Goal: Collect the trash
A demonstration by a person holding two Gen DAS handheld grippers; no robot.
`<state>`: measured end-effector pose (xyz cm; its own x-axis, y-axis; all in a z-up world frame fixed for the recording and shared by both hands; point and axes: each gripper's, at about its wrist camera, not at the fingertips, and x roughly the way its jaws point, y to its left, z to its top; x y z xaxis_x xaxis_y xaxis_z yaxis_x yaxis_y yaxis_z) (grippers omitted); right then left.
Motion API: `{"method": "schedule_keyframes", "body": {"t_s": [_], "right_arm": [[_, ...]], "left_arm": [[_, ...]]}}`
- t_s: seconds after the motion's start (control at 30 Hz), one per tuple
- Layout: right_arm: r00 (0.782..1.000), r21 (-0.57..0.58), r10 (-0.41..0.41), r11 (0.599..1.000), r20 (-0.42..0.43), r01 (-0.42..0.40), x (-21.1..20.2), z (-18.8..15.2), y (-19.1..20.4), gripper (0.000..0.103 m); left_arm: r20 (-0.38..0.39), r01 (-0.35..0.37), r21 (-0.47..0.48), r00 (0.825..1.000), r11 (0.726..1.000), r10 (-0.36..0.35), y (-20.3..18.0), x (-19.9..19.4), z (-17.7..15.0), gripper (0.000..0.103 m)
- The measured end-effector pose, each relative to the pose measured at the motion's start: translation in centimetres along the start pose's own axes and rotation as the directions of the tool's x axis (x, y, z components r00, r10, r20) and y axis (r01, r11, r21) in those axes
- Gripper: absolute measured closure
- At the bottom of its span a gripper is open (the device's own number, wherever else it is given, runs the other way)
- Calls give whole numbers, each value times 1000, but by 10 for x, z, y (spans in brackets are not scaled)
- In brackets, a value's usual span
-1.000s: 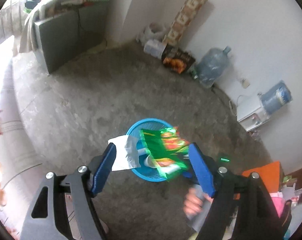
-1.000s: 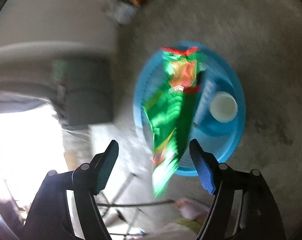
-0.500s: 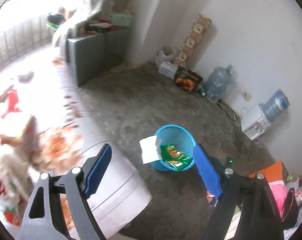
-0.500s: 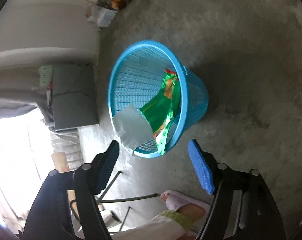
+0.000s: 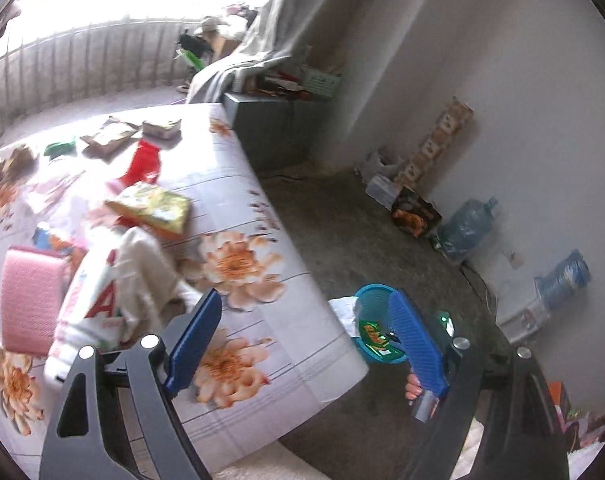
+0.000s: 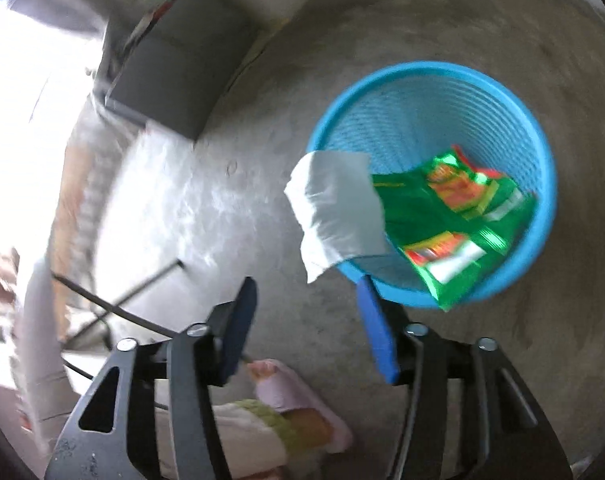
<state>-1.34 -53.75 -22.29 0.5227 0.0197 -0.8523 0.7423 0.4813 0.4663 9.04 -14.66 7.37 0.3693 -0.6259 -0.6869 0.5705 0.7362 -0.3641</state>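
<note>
Blue-padded right gripper (image 6: 306,320) tilted above basket (image 6: 546,184), closing, empty

In the left wrist view the blue basket (image 5: 376,322) is partly hidden behind one finger of the left tool (image 5: 306,344), and the green wrapper (image 5: 376,336) inside it is too small to read. A hand (image 5: 412,390) shows only as fingertips past that finger. The litter on the flowered bench (image 5: 262,208) is blurred and washed out by window light; the white bottle (image 5: 90,312) shows only part of a red letter. In the right wrist view the whole left side is smeared, so the dark box (image 6: 170,76) and the thin black rods (image 6: 122,304) stay vague. The white paper (image 6: 338,212) covers part of the basket's rim. A slippered foot (image 6: 298,404) is half hidden by the right tool (image 6: 306,328).
</note>
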Motion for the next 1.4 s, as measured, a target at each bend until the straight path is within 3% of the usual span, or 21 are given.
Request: {"method": "schedule_keyframes", "body": {"t_s": [0.17,0.27,0.43,0.5,0.7,0.73,0.77,0.9,1.07,1.17,1.23,1.3,1.4], "right_arm": [[993,-105,-111,989,-43,106,56,17,23,47],[985,-100,-155,984,-74,147,88,29,26,49],[970,-63,-224,974,-94,219,121,40,16,77],[968,-60,-236,971,-89,231,122,42,11,84],[978,-35,-204,979,-45,202,107,39,7,88],[983,-16,-181,983,-41,181,102,38,5,98],[986,9,-161,987,-33,161,96,36,1,100],[993,61,-120,991,-3,120,83,37,-10,102],[987,205,-155,968,42,144,68,47,-47,102],[974,319,-226,926,32,204,64,53,-81,96],[976,378,-220,903,-2,204,65,52,-100,75],[978,412,-210,891,-2,193,57,51,-110,67],[980,407,-195,900,48,159,34,46,-107,46]], "left_arm": [[23,-5,-39,1000,999,6,25,-7,3,20],[34,4,-65,999,998,-2,38,-6,7,20],[27,-2,-92,1000,996,5,57,4,13,20],[18,-1,-101,1000,995,3,63,10,14,20],[0,0,-120,1000,993,0,73,22,15,20],[0,2,-121,1000,993,-2,74,23,16,20],[-2,5,-120,1000,993,-5,74,24,15,20],[3,13,-114,1000,993,-12,73,22,14,20],[16,6,-111,1000,994,-4,74,15,13,20],[29,1,-110,1000,994,2,77,7,11,20],[35,5,-116,999,993,-1,80,3,9,20],[46,7,-121,999,993,-1,82,-3,8,20],[65,6,-120,998,993,1,85,-12,5,20]]}}
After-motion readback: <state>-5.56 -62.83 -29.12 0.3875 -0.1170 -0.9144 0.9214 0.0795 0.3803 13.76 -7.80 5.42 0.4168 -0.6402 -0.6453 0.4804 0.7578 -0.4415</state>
